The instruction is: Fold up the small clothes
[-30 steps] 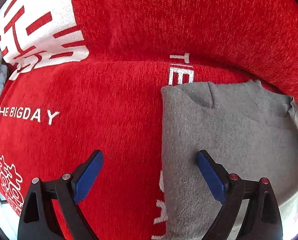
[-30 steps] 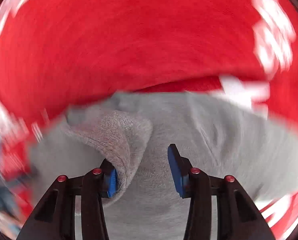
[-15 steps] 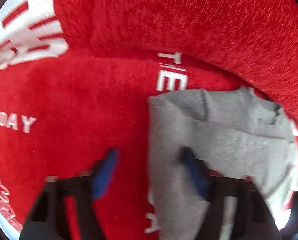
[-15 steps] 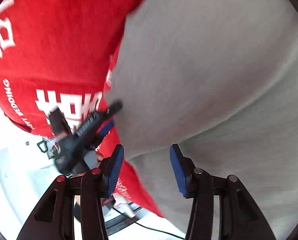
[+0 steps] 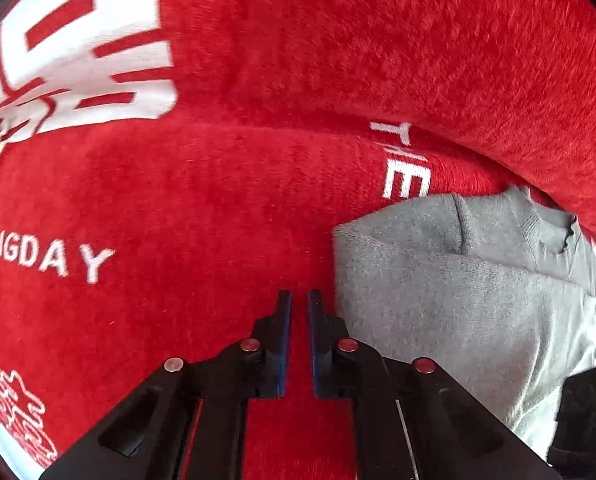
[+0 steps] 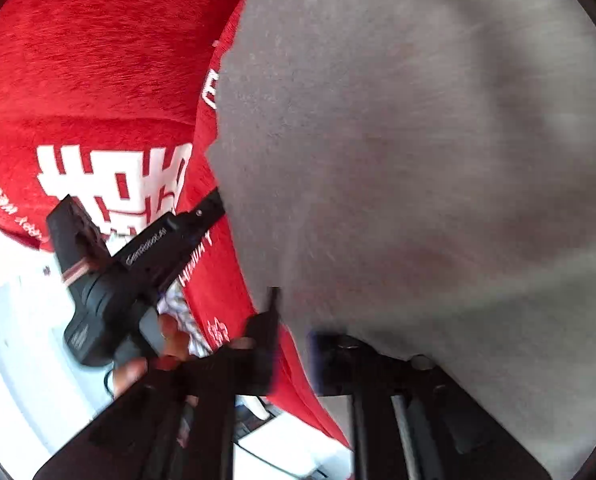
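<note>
Item: grey garment, lying on red blanket, at three o'clock of my left gripper, whose jaws are closed on nothing. Right gripper: half-parted, grip unclear. I'd reopen left over the near hem before lifting.

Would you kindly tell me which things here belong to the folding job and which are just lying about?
Job:
- grey garment
- left gripper, shut, empty
- right gripper

Lying about:
- red blanket, the surface underneath
- patterned cloth at the blanket's edge
</note>
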Demonstrator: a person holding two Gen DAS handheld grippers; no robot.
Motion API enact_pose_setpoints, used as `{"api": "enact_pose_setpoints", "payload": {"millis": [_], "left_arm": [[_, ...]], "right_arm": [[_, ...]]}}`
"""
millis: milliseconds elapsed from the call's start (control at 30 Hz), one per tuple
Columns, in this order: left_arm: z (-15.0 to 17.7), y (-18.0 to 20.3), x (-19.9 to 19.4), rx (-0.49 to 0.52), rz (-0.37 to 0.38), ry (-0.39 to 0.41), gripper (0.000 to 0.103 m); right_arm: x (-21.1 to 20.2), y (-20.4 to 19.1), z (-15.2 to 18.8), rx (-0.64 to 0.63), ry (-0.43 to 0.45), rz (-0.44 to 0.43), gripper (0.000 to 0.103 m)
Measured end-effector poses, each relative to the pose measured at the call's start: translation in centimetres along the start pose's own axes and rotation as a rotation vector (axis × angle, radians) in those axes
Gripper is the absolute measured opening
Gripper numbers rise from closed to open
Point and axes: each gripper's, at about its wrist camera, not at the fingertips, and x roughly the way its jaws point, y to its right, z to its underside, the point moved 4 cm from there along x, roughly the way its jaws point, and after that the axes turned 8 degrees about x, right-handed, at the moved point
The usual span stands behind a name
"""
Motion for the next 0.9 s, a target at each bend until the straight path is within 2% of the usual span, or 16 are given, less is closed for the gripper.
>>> {"api": "enact_pose_setpoints", "payload": {"millis": [33, 133, 200, 300, 333, 367, 400, 467, 533, 600, 633, 700, 733, 867, 900], "left_arm": [[0.1, 0.0, -0.7, 0.002, -0.004, 0.013, 0.01], [0.9, 0.9, -3.4, 0.025, -0.006, 0.07, 0.01], [1.5, 1.9, -4.3, 0.045, 0.009, 0.08, 0.01], [3.0, 3.8, -3.8, 0.063, 0.004, 0.061, 0.01], [3.3, 4.1, -3.2, 0.067, -0.009, 0.048, 0.01], [4.2, 4.7, -2.3, 0.064, -0.021, 0.032, 0.01], [4.8, 4.9, -1.6, 0.053, -0.03, 0.013, 0.01], [5.8, 5.5, -1.1, 0.041, -0.052, 0.031, 0.01], [6.2, 5.7, -0.8, 0.043, -0.068, 0.045, 0.01], [6.6, 5.9, -1.1, 0.043, -0.079, 0.046, 0.01], [6.8, 6.0, -1.2, 0.044, -0.088, 0.042, 0.01], [6.9, 6.1, -1.6, 0.041, -0.112, 0.026, 0.01], [7.1, 6.1, -2.1, 0.034, -0.121, 0.022, 0.01], [7.5, 6.7, -3.7, 0.029, -0.127, 0.022, 0.01], [7.8, 6.9, -3.8, 0.026, -0.127, 0.019, 0.01]], "right_arm": [[-2.5, 0.5, 0.0, -0.032, 0.049, 0.028, 0.067], [-10.0, 3.1, -1.3, -0.068, 0.21, 0.145, 0.067], [-13.9, 5.2, -3.1, -0.007, 0.312, 0.198, 0.067], [-17.3, 7.7, -6.0, 0.103, 0.399, 0.201, 0.067], [-18.1, 8.4, -7.2, 0.132, 0.414, 0.177, 0.062], [-18.6, 8.6, -7.6, 0.137, 0.416, 0.173, 0.052], [-18.5, 8.3, -8.4, 0.121, 0.41, 0.189, 0.007], [-19.2, 6.9, -9.0, 0.015, 0.426, 0.214, 0.008], [-19.8, 6.1, -9.3, -0.092, 0.445, 0.284, 0.008], [-19.6, 7.5, -9.8, -0.066, 0.419, 0.317, 0.008], [-19.5, 8.8, -10.0, -0.004, 0.4, 0.357, 0.01], [-21.0, 10.7, -9.6, 0.068, 0.404, 0.33, 0.011], [-21.7, 11.1, -9.1, 0.075, 0.411, 0.353, 0.012], [-22.2, 8.5, -7.9, -0.065, 0.427, 0.372, 0.018], [-21.9, 7.6, -8.0, -0.116, 0.43, 0.384, 0.026]]}}
